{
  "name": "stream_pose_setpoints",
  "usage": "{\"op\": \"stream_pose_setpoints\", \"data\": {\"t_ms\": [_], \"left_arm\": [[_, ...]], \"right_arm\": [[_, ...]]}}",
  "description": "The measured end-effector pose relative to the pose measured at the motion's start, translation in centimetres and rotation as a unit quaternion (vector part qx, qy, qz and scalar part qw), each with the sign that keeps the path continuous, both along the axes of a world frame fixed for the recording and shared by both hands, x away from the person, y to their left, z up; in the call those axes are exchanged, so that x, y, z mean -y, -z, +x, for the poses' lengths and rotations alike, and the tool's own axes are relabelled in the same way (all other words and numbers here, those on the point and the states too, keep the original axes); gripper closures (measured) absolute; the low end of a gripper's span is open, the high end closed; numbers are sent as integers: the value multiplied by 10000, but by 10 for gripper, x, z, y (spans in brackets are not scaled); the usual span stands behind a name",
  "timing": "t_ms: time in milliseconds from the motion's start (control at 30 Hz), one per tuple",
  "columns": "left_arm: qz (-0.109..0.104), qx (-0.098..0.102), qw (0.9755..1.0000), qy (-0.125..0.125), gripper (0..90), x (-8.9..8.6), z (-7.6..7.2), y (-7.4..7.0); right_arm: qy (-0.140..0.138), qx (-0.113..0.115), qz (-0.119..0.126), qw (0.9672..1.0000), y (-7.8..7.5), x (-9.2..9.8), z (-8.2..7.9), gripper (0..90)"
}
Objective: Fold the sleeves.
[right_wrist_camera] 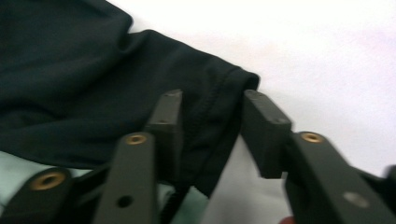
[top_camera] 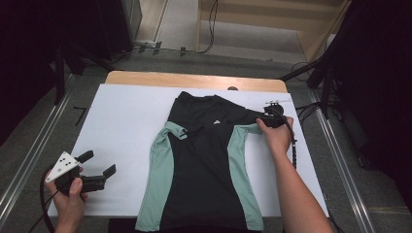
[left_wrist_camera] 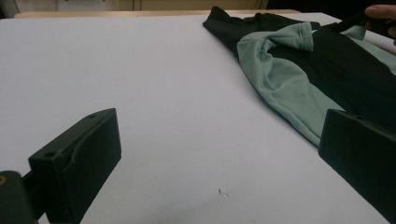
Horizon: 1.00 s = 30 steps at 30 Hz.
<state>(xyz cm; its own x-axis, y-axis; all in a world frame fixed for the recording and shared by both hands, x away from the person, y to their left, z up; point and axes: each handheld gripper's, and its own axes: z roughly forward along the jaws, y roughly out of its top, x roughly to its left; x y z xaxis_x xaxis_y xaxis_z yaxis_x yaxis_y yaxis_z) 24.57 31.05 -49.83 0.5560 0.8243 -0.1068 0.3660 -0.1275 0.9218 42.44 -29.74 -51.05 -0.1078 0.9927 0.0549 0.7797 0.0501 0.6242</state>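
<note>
sleeve hem between the jaws, grip not yet sure

the shirt (top_camera: 204, 165), black with pale green side panels, lies flat in the middle of the white table (top_camera: 121, 126), collar away from the person. its left sleeve is already folded in over the chest; the right sleeve (right_wrist_camera: 205, 107) reaches out toward the table's right edge. the right tool (top_camera: 270, 118) is down at that sleeve's end. in the right gripper view its jaws are partly open and straddle the sleeve's hem, one jaw over the black cloth, the other beside its edge over bare table; they do not seem to pinch it yet. the left tool (top_camera: 99, 167) rests wide open and empty near the front left corner, well apart from the shirt.

the likely trouble: the outer jaw sits right at the hem's edge, so closing may catch only a sliver of one layer, and the cloth would slip out on the lift. closing too deep may instead grab the body panel beneath and drag the whole shirt askew, undoing the folded left sleeve. nothing holds the shirt down.
</note>
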Motion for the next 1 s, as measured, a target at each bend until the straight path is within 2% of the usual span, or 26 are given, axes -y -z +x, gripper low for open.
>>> {"op": "stream_pose_setpoints", "data": {"t_ms": [33,67,133,233,433,567,733,800,900,1000], "left_arm": [[3,-4,10000,0,0,0,0,0],[6,-5,10000,1,0,0,0,0],[5,-5,10000,5,0,0,0,0],[14,-12,10000,8,0,0,0,0],[-11,-8,10000,1,0,-1,0,0],[-14,-12,10000,0,0,-1,0,0],[-16,-13,10000,-4,0,-1,0,0],[-9,-15,10000,-3,0,-1,0,0],[-14,-9,10000,-5,0,-1,0,0],[-9,-15,10000,-2,0,-1,0,0]], "right_arm": [[-5,24,25,10000,0,-2,-1,701],[-5,24,25,10000,0,-2,-1,701],[-38,35,67,10000,0,-4,-2,767],[-51,23,225,9997,1,-3,-2,822],[90,-6,793,9968,2,8,-2,851],[84,94,762,9970,3,10,-5,853],[84,143,1005,9948,-1,11,-8,855],[51,231,1092,9937,-6,12,-10,855],[36,297,1165,9927,-10,12,-11,855],[-10,359,1136,9929,-14,12,-13,855]]}}
